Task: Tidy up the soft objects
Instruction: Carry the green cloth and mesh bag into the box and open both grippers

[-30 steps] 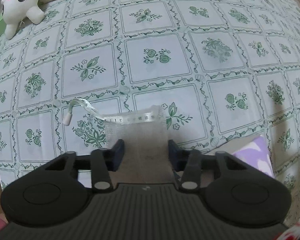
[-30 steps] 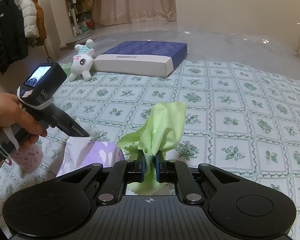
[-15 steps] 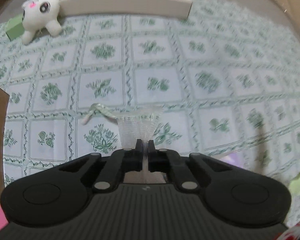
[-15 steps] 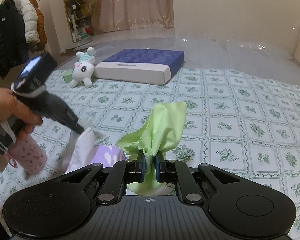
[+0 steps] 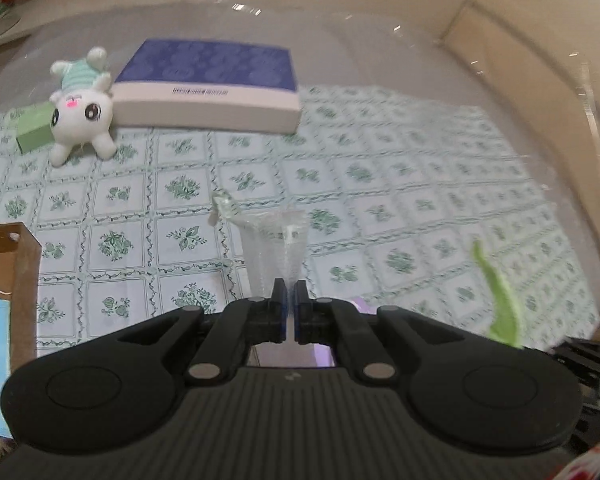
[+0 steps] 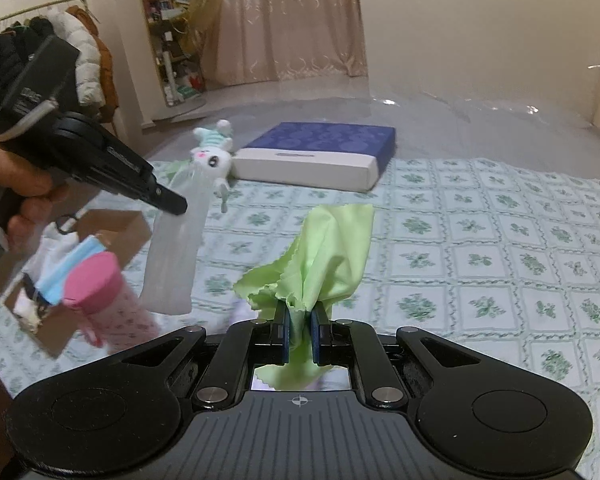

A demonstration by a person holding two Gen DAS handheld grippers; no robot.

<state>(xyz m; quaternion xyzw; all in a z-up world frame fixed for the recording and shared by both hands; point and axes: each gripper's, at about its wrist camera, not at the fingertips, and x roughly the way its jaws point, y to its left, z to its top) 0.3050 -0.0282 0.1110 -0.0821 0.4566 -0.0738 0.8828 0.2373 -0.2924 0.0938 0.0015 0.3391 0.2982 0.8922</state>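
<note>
Left wrist: jaws pinch, seemingly, mesh pouch [image 5: 274,246] | right: jaws pinch green cloth [image 6: 324,256]

We see a tabletop [image 5: 400,208] with a green flower cloth. On it lie a blue box [image 5: 208,80], a white bunny toy [image 5: 80,116] and a brown cardboard box [image 6: 112,232].

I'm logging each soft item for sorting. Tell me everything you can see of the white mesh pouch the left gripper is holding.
The mesh pouch is a thin, see-through white net bag, long and narrow, with a pale ribbon drawstring at its mouth. The left gripper is shut on one end. In the right wrist view it hangs limp and clear of the tablecloth, in front of the cardboard box. Only the gripper's pads touch it.
</note>
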